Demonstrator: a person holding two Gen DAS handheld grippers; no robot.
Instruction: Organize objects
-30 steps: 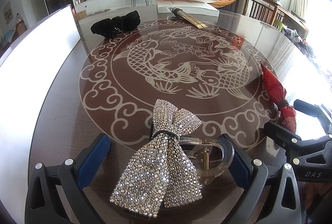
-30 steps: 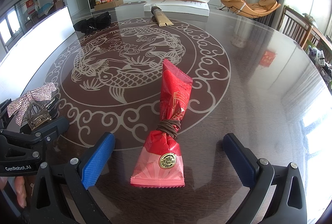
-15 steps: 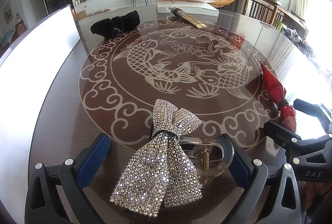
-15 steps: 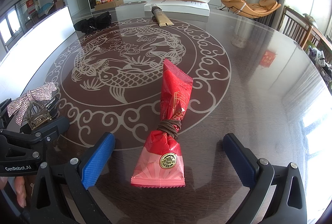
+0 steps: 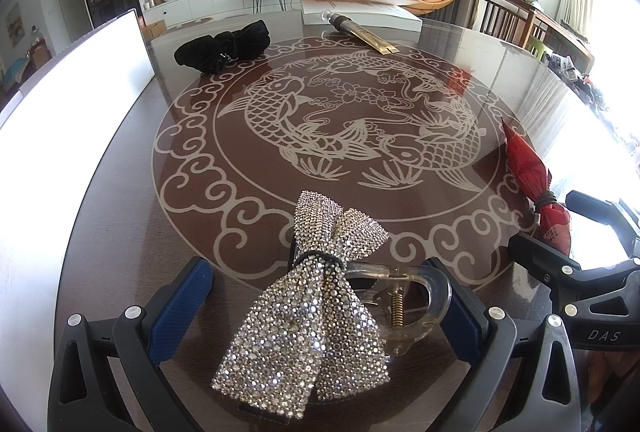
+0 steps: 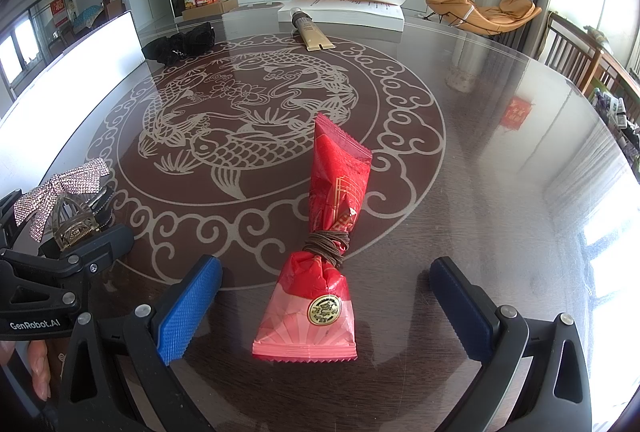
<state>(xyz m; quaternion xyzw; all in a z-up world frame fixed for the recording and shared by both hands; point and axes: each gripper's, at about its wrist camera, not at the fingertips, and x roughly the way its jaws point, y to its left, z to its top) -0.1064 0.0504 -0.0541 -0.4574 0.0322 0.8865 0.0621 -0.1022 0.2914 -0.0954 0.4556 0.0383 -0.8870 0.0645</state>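
A rhinestone bow hair clip (image 5: 316,296) with a clear claw lies on the table between the fingers of my left gripper (image 5: 320,304), which is open around it. A red snack packet (image 6: 324,256), tied with brown cord at its waist, lies between the spread blue pads of my right gripper (image 6: 324,300), also open. The same packet (image 5: 532,184) shows at the right edge of the left wrist view, and the bow clip (image 6: 60,200) at the left of the right wrist view. A black scrunchie (image 5: 224,46) and a gold tube (image 5: 360,32) lie at the far side.
The round glass table (image 6: 500,160) carries an etched fish pattern. A white open box (image 5: 360,10) stands at the far edge behind the tube. A white panel (image 5: 60,104) runs along the left side. A chair (image 5: 512,20) stands at the far right.
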